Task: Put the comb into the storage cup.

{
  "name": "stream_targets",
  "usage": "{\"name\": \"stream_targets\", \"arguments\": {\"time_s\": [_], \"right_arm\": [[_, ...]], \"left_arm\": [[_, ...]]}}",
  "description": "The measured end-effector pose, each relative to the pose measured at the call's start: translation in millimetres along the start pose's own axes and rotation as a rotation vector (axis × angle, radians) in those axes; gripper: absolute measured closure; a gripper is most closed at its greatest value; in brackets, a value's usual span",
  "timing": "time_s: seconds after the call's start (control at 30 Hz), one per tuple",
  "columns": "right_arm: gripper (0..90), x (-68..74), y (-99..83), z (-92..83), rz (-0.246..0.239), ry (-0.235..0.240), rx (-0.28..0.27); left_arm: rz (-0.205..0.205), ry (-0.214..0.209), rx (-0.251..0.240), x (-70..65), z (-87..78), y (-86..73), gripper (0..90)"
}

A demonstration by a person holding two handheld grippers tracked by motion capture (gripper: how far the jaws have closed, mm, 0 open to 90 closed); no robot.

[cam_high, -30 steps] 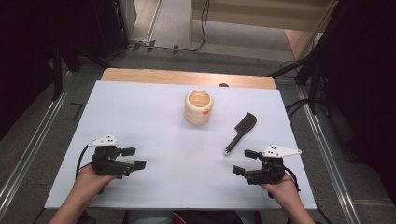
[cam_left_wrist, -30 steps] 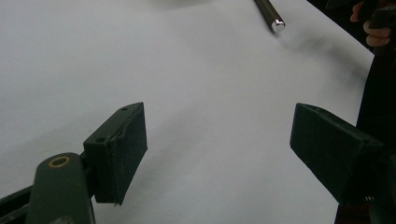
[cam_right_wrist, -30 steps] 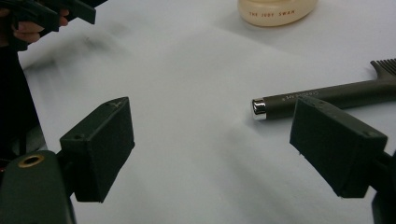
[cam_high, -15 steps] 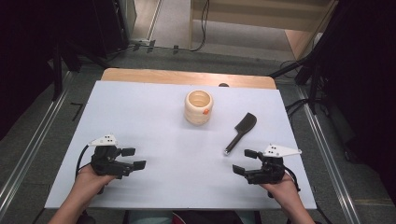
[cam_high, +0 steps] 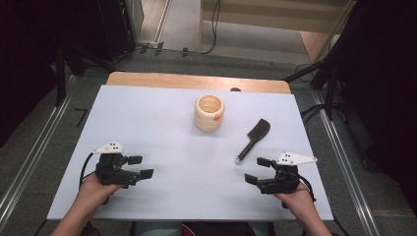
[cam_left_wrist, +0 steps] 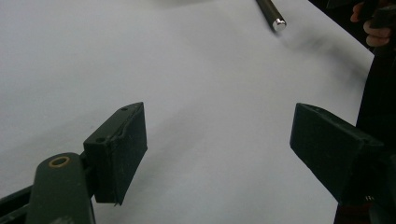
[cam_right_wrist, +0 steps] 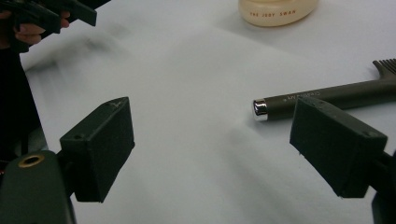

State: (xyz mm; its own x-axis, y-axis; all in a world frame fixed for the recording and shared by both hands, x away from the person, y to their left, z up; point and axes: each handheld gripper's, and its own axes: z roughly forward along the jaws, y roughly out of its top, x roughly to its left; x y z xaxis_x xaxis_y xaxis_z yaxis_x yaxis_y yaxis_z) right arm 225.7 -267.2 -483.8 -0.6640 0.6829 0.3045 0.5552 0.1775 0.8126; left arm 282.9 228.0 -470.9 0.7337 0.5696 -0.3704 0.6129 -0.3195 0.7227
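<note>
My right tool gapes wide, empty — the comb lies just beyond it; my left tool, near the bench's front-left corner, is wide too — gripping nothing.

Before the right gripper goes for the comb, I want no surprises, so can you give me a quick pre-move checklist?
1. Right gripper open and empty: ok.
2. Left gripper open, well away from the comb: ok.
3. Comb lies flat on the table, handle end toward the right gripper: ok.
4. Bare table between the right gripper and the handle's metal tip: ok.
5. Cream cup stands apart from the comb: ok.
6. Jaws lined up across the handle: not ok, the handle sits off toward one jaw.
</note>
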Motion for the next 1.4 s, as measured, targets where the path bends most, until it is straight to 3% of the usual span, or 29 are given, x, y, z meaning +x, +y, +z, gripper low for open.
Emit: {"name": "stream_targets", "arguments": {"time_s": [0.8,1.13,1.4], "right_arm": [[12.0,-0.6,0.1,-0.3,0.005,-0.007,-0.009],[11.9,-5.4,4.3,4.3,0.045,-0.058,-0.027],[12.0,-14.2,12.6,4.4,0.055,-0.141,-0.08]], "left_arm": [[-0.002,0.001,0.007,0.0,0.7,-0.1,19.4],[-0.002,0.002,0.01,0.3,1.2,0.0,19.5],[0.001,0.001,0.011,0.4,1.7,0.2,19.4]]}}
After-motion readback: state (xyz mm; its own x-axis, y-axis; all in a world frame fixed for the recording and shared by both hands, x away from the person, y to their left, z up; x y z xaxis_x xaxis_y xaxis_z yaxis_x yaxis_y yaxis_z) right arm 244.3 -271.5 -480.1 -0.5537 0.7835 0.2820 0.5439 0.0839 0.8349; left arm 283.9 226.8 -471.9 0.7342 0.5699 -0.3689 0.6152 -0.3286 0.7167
